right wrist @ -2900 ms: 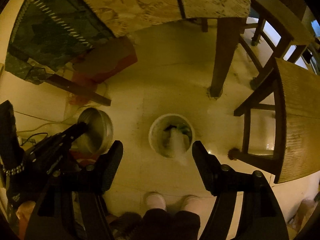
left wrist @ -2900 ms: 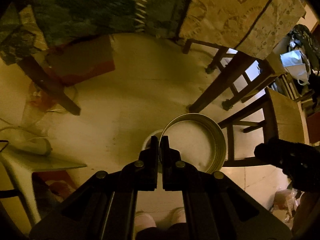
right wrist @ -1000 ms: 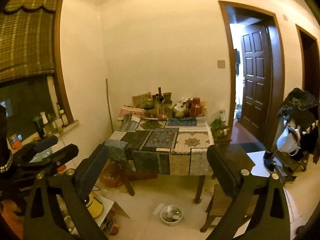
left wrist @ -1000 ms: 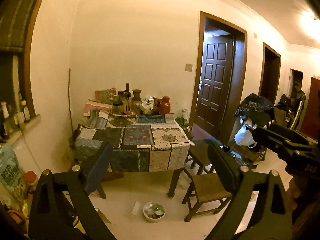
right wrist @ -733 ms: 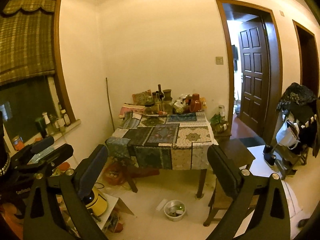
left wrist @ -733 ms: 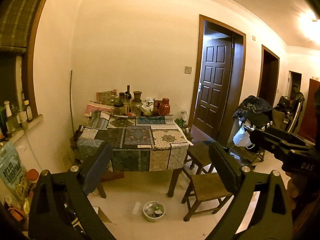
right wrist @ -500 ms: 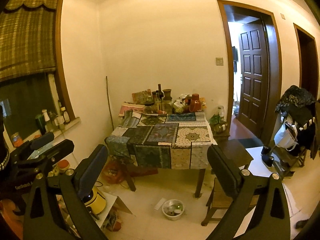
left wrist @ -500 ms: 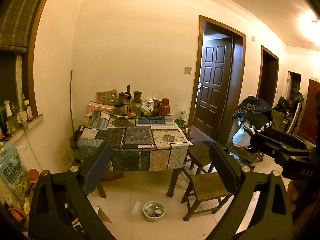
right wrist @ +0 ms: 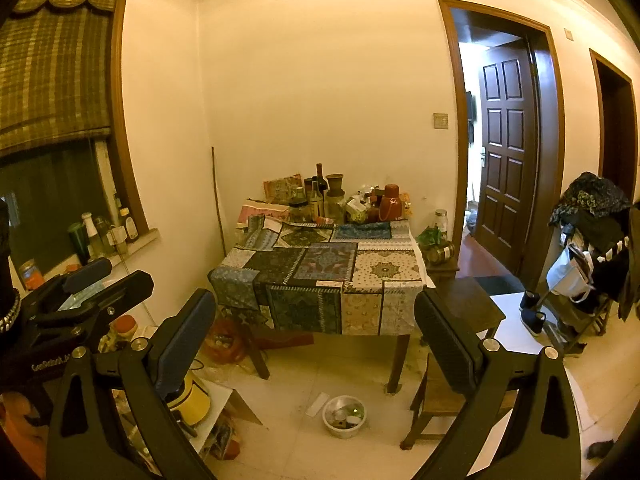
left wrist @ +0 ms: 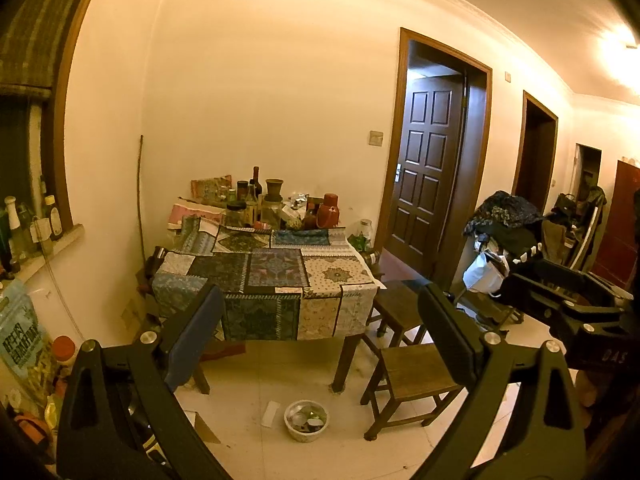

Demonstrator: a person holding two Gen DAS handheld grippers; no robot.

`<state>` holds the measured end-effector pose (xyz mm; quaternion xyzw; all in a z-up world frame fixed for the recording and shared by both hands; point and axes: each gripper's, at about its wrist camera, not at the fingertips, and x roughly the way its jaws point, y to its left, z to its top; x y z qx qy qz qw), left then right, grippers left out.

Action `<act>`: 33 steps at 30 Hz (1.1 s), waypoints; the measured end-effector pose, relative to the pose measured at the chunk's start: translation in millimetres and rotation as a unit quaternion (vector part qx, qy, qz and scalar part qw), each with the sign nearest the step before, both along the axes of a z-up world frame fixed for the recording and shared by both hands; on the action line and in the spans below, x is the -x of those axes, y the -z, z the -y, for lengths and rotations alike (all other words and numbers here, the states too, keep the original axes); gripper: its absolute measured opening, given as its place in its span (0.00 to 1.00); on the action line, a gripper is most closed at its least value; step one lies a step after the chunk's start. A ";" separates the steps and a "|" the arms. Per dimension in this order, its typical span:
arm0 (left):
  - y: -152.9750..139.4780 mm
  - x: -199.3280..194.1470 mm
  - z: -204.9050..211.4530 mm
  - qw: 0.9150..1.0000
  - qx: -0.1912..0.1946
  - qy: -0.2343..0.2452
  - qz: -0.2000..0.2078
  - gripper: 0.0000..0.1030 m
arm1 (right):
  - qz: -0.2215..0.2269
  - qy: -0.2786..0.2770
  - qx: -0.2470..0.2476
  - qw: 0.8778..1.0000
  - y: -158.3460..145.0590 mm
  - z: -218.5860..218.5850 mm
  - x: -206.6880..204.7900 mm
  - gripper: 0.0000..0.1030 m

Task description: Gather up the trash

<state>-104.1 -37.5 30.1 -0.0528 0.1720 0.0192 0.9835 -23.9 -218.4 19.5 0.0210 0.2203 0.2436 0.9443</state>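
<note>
A small white bin (left wrist: pixel 306 426) full of trash stands on the floor in front of the table; it also shows in the right wrist view (right wrist: pixel 344 416). A flat white scrap (left wrist: pixel 270 413) lies on the tiles beside it. My left gripper (left wrist: pixel 320 320) is open and empty, held high and far from the bin. My right gripper (right wrist: pixel 316 320) is open and empty too. Each gripper shows in the other's view, the right one at the right (left wrist: pixel 560 300) and the left one at the left (right wrist: pixel 92 284).
A table with a patchwork cloth (right wrist: pixel 320 272) carries bottles and jars (right wrist: pixel 332 200) at the back. Wooden stools (left wrist: pixel 416 372) stand to its right. Clutter sits at the lower left (right wrist: pixel 192 400), a clothes rack (right wrist: pixel 588 240) at the right, and an open dark door (left wrist: pixel 428 176) beyond.
About three seconds ago both grippers were low over the bin, the left shut on a metal dish. Now both are raised, open and facing the room. In the last second the views barely shift.
</note>
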 end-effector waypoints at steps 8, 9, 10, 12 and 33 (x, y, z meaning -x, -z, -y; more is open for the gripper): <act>0.5 0.9 1.1 1.000 0.000 0.000 0.000 0.95 | -0.001 0.000 0.000 1.000 -0.3 -2.0 0.2 0.96; 0.3 2.9 1.2 1.000 0.000 -0.001 0.000 0.95 | -0.001 0.000 0.000 1.000 -0.6 -2.1 0.2 0.96; 0.3 3.4 1.2 1.000 0.001 -0.001 -0.001 0.95 | 0.000 0.000 0.000 1.000 -0.9 -2.1 0.2 0.96; 0.6 0.7 -0.2 1.000 0.001 0.000 -0.001 0.95 | 0.000 0.000 0.000 1.000 -1.0 -2.3 0.0 0.96; 0.2 -21.9 15.8 1.000 0.002 0.003 -0.006 0.95 | -0.001 -0.002 0.001 1.000 -1.0 -1.0 -0.3 0.96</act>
